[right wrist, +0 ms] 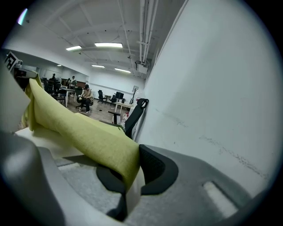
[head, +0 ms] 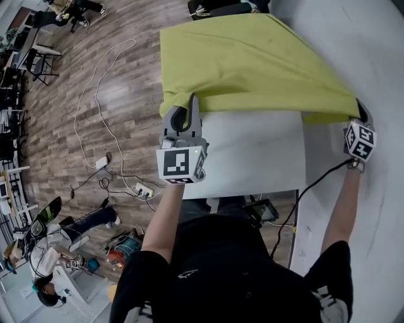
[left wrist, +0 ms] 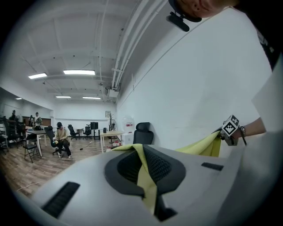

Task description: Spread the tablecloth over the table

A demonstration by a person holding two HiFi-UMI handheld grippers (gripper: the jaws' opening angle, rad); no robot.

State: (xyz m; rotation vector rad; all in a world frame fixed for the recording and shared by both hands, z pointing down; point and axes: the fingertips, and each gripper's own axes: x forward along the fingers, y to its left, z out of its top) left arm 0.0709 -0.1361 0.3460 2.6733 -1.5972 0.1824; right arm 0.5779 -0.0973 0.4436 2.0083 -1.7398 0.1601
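Observation:
A yellow-green tablecloth (head: pixel 246 63) covers the far part of the white table (head: pixel 252 158); its near edge hangs between my two grippers. My left gripper (head: pixel 189 108) is shut on the near left corner of the tablecloth (left wrist: pixel 148 185), pinched between the jaws. At the table's right edge my right gripper (head: pixel 361 113) is shut on the near right corner of the cloth (right wrist: pixel 95 143), which runs off as a thick fold to the left. The near half of the table top shows bare.
A white wall (head: pixel 372 57) runs close along the table's right side. A black office chair (head: pixel 227 7) stands at the table's far end. Cables and a power strip (head: pixel 142 189) lie on the wooden floor at the left. People sit at desks far off.

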